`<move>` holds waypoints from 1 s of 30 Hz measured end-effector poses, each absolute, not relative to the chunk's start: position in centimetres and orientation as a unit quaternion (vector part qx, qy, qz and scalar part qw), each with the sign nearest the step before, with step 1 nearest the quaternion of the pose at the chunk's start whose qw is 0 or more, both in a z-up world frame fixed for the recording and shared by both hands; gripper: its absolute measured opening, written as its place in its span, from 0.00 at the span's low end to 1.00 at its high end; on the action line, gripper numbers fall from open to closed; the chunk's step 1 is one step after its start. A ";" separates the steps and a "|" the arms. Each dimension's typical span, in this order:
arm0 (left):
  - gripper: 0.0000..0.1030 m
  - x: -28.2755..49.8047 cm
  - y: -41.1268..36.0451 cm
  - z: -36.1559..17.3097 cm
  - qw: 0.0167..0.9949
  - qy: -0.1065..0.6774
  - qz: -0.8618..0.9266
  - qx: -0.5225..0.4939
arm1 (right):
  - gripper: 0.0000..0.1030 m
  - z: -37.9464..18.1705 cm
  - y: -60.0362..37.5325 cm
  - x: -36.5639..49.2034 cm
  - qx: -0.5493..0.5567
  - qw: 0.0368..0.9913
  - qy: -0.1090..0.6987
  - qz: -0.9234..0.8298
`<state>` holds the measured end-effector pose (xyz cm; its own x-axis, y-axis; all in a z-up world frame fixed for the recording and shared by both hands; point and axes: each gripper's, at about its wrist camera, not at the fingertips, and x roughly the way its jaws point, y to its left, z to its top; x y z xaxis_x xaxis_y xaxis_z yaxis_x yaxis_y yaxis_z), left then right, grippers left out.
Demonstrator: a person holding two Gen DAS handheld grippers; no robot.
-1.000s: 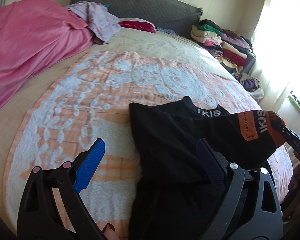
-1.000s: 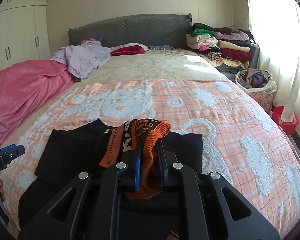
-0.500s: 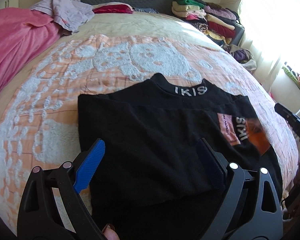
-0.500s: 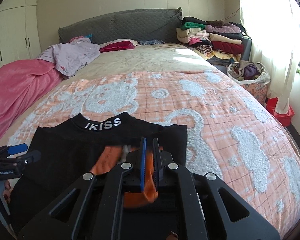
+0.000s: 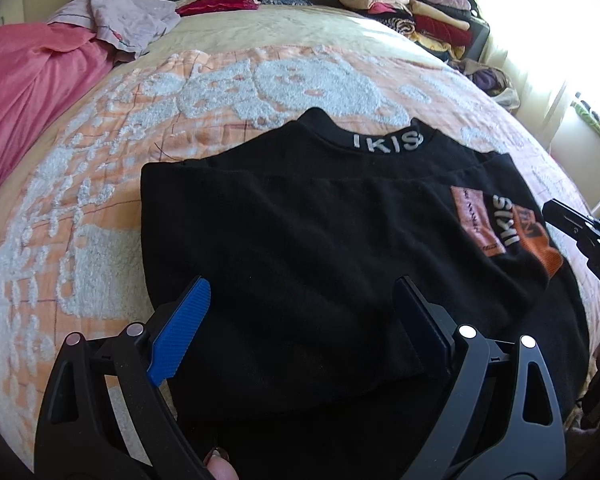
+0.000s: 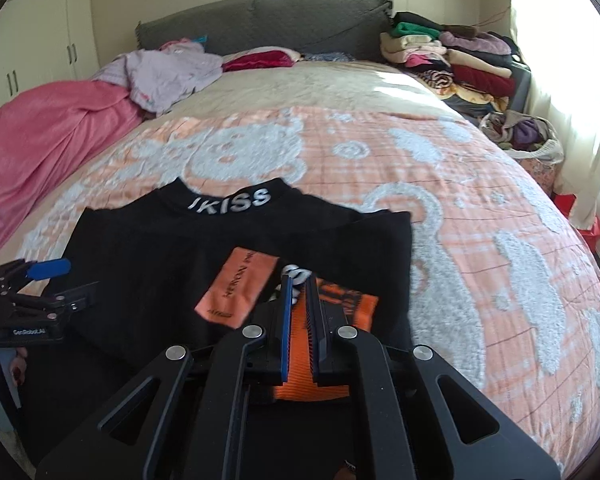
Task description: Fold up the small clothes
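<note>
Black top (image 5: 300, 240) spread flat near the foot edge of the bed (image 6: 480, 208). Right tongs (image 6: 300, 284) clamped on its orange cuff (image 6: 340, 312); left tongs (image 5: 300, 300) held apart above the cloth, gripping nothing.

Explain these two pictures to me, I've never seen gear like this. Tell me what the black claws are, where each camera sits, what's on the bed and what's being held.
There is no robot here: a person holds a two-finger gripper in each hand, and each one carries a wide-angle camera looking forward along its fingers.

The left wrist view looks past the left gripper. Its blue-padded jaws stand wide apart over the fabric, holding nothing.

The right wrist view looks past the right gripper, whose jaws are shut on the orange cuff of a sleeve.

That sleeve belongs to a black sweater lying flat on the orange and white blanket covering the bed, with the sleeve folded across its body. Farther back lie a pink blanket, a crumpled lilac garment and a stack of folded clothes.
</note>
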<state>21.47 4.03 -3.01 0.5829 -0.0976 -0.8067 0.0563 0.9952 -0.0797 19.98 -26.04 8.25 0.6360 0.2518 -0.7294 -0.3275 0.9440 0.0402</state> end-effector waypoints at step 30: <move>0.83 21.1 4.3 -3.7 0.887 0.458 -0.048 -0.024 | 0.34 4.1 -26.0 20.5 -0.027 0.868 0.460 0.185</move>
<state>21.07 4.32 -3.74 0.5750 -0.1071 -0.8111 0.0627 0.9942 -0.0868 20.48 -25.96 4.07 0.5075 0.2971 -0.8088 -0.3461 0.9299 0.1245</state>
